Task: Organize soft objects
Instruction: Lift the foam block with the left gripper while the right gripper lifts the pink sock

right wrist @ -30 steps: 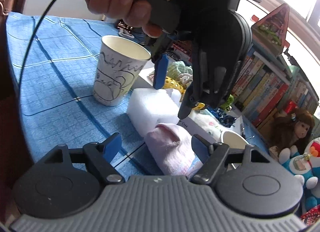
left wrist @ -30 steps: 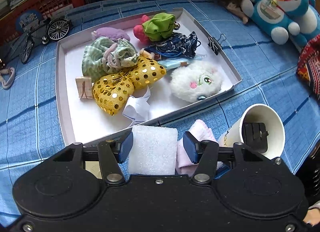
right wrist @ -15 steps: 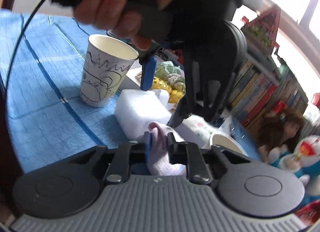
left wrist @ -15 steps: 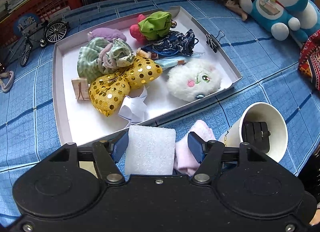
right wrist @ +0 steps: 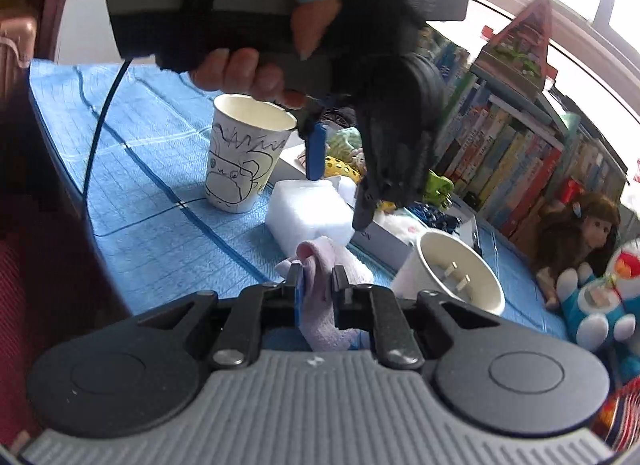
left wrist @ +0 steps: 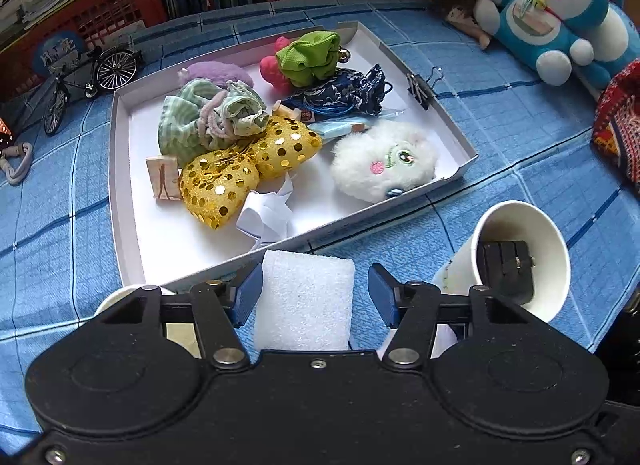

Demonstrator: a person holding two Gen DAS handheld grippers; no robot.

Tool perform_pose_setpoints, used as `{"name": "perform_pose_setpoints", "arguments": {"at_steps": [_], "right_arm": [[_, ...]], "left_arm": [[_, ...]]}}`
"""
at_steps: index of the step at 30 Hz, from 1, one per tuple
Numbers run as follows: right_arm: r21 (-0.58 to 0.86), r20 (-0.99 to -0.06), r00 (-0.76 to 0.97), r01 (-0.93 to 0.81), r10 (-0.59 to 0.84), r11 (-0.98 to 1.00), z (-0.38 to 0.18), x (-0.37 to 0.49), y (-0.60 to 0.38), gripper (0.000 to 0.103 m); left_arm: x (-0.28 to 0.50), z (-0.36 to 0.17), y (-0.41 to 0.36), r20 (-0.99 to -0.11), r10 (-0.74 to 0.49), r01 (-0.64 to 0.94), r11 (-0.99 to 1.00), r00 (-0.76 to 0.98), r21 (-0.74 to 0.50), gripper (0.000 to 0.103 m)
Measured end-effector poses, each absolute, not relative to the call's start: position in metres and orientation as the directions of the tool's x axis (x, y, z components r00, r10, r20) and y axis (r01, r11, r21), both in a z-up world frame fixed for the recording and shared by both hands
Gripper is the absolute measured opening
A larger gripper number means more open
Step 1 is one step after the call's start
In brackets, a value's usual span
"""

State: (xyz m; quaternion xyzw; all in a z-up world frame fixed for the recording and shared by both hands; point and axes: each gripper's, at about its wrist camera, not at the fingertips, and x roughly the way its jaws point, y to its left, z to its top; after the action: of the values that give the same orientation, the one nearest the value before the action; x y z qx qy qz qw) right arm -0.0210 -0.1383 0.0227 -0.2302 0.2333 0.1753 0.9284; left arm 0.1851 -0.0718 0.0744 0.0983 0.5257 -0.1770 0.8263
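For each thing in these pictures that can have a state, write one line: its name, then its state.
Right gripper: shut on the pink cloth.
Left gripper: closing, astride the white foam block.
Foam block: lying on the table, outside the tray.
Tray: holding soft toys and pouches.
Plain cup: holding a black plug.
Drawn-on cup: upright.

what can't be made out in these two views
- Left wrist view: the foam block's near end is hidden behind the left gripper's body.
- Left wrist view: the dark object in the cup is too shadowed to identify.
- Right wrist view: the pink cloth's lower end is hidden by the right gripper.
- Right wrist view: the tray is mostly hidden behind the left gripper.
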Motion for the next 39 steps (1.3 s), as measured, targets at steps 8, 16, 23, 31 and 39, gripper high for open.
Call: {"name": "perform_pose_setpoints", "arguments": {"at_steps": [8,16,23,31,39], "right_arm": [[-0.227,-0.495,0.856,-0.293,0.149,0.929,0.025,-0.043,-0.174,0.018],[-0.073,-0.515,0.844,-0.219,0.151,0.973,0.022,-0.044,-0.214,0.025],[-0.098,-0.497,0.826,-0.359,0.267,0.928,0.011,-0.046,-0.19,0.063],[-0.135,-0.479,0.834,-0.378,0.274,0.916,-0.003,-0.026,-0.158,0.079],[-0.071,-0.493,0.821,-0.368,0.288,0.927,-0.011,-0.015,-0.158,0.043]], "left_arm": [[0.151,0.072,-0.075,-0.879,-0.217,0.443,0.896,0.425,-0.007,0.056],[0.119,0.065,-0.079,-0.829,-0.208,0.481,0.873,0.519,0.082,0.061],[0.115,0.061,-0.078,-0.816,-0.2,0.472,0.876,0.542,0.099,0.053],[0.114,0.064,-0.068,-0.808,-0.23,0.466,0.882,0.543,0.062,0.048],[0.109,0.058,-0.075,-0.794,-0.213,0.482,0.869,0.569,0.113,0.053]]}}
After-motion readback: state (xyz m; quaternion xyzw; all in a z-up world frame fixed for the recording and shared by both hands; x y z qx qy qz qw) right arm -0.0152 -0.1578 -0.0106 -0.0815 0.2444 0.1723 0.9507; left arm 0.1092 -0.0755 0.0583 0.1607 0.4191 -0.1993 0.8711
